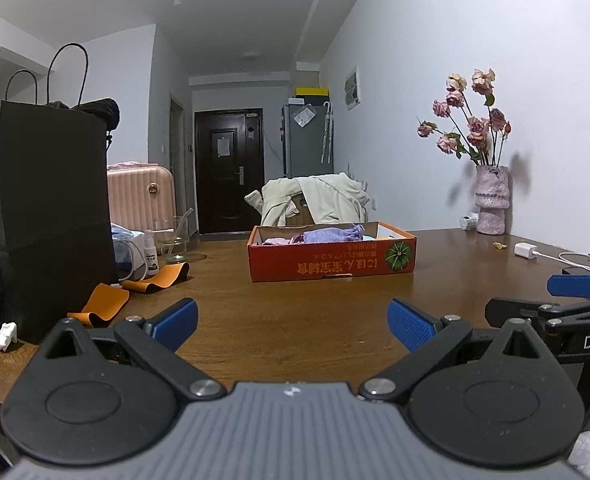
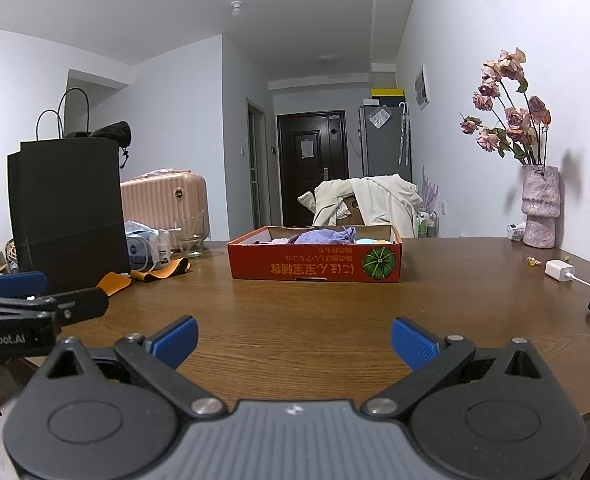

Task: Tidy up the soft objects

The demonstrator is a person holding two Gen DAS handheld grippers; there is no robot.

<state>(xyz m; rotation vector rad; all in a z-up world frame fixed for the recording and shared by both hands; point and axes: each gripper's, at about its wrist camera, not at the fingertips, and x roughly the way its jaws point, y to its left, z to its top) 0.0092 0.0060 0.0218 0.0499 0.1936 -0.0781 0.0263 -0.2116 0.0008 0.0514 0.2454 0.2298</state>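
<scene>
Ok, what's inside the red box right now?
The red box holds a lavender cloth, a pink piece and something light blue. Its front wall hides the bottom.

Crumpled purple cloth [image 1: 337, 234] and perhaps pink pieces, inside red box [image 1: 331, 262].

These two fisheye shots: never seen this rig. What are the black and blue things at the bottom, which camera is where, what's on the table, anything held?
No robot arm here: a person holds a two-finger gripper in each hand, each with a forward-looking camera. The left wrist view shows the left gripper, the right wrist view the right gripper. The blue ribbed pads are fingertips. Both grippers are open and hold nothing. On the brown wooden table sit a red cardboard box with purple cloth inside, a black paper bag, orange strips, a white charger and a pink vase of dried roses.
</scene>
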